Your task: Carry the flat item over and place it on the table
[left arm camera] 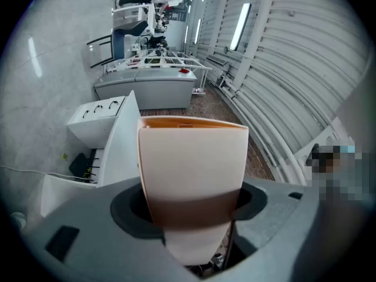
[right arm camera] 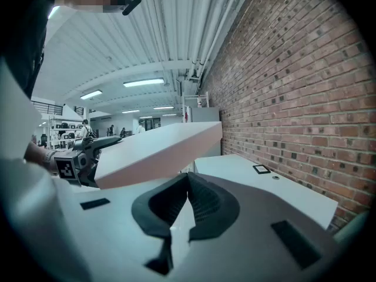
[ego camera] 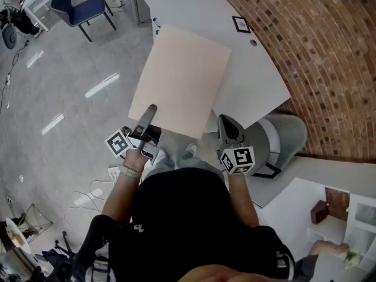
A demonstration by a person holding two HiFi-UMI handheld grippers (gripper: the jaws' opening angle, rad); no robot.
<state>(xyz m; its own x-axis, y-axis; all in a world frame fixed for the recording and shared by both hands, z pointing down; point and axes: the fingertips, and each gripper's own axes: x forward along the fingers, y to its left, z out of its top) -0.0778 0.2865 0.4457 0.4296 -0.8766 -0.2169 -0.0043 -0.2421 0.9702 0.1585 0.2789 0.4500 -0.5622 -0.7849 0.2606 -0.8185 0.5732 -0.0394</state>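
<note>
The flat item is a pale peach board (ego camera: pixel 179 81), held tilted in the air with its far part over the near end of the white table (ego camera: pixel 252 81). My left gripper (ego camera: pixel 148 115) is shut on the board's near left edge. In the left gripper view the board (left arm camera: pixel 194 163) fills the gap between the jaws. My right gripper (ego camera: pixel 227 126) hangs by the board's near right corner, shut with nothing in it. In the right gripper view the jaws (right arm camera: pixel 188 181) meet, and the board (right arm camera: pixel 158 151) slants above and to the left, over the table (right arm camera: pixel 264 187).
A brick wall (ego camera: pixel 317 51) curves along the table's right side. A small black-framed card (ego camera: pixel 241 24) lies on the table's far part. A blue chair (ego camera: pixel 79 7) stands far left on the grey floor. Cables (ego camera: pixel 88 195) trail by the person's feet.
</note>
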